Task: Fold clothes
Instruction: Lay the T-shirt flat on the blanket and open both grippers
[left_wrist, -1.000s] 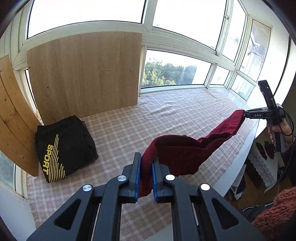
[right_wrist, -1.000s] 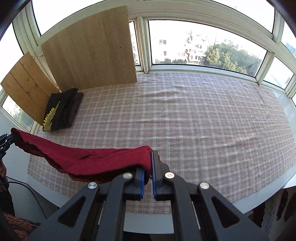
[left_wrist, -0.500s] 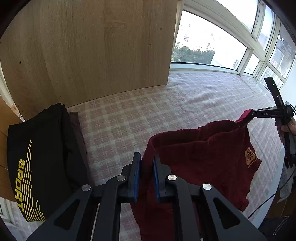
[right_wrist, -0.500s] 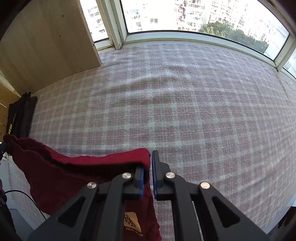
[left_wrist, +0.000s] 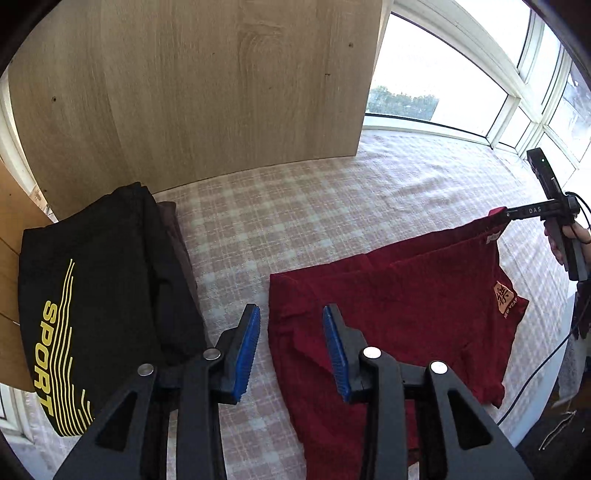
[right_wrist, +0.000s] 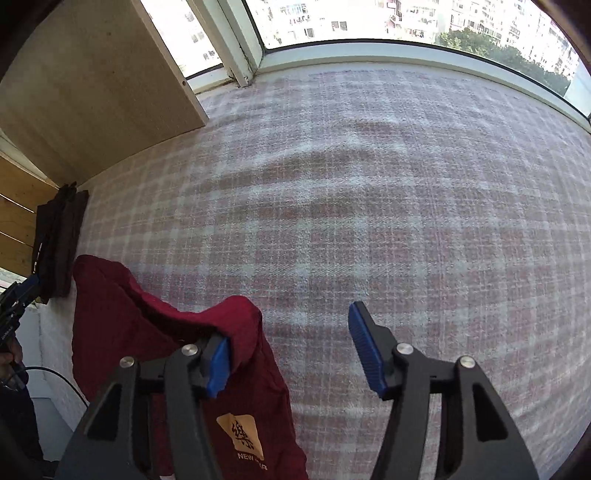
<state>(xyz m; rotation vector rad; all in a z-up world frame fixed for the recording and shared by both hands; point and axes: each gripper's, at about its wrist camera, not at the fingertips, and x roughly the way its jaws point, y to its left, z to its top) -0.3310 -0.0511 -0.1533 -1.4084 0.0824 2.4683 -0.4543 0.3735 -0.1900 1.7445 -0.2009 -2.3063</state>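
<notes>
A dark red garment (left_wrist: 391, 306) with an orange patch lies on the checked cloth, one part hanging over the front edge. My left gripper (left_wrist: 291, 347) is open just above its left corner, not holding it. My right gripper (right_wrist: 295, 354) is open; a red corner (right_wrist: 236, 325) of the garment drapes over its left finger. In the left wrist view the right gripper (left_wrist: 506, 216) still touches the garment's far corner.
A folded black garment with yellow "SPORT" print (left_wrist: 85, 302) sits on a brown one at the left, also seen in the right wrist view (right_wrist: 55, 240). Wooden boards (left_wrist: 207, 85) lean against the windows behind. The checked cloth (right_wrist: 369, 206) stretches right.
Both grippers lowered the red garment onto the cloth and opened. The left let go of its corner; the right's jaws spread, with cloth still lying on one finger.
</notes>
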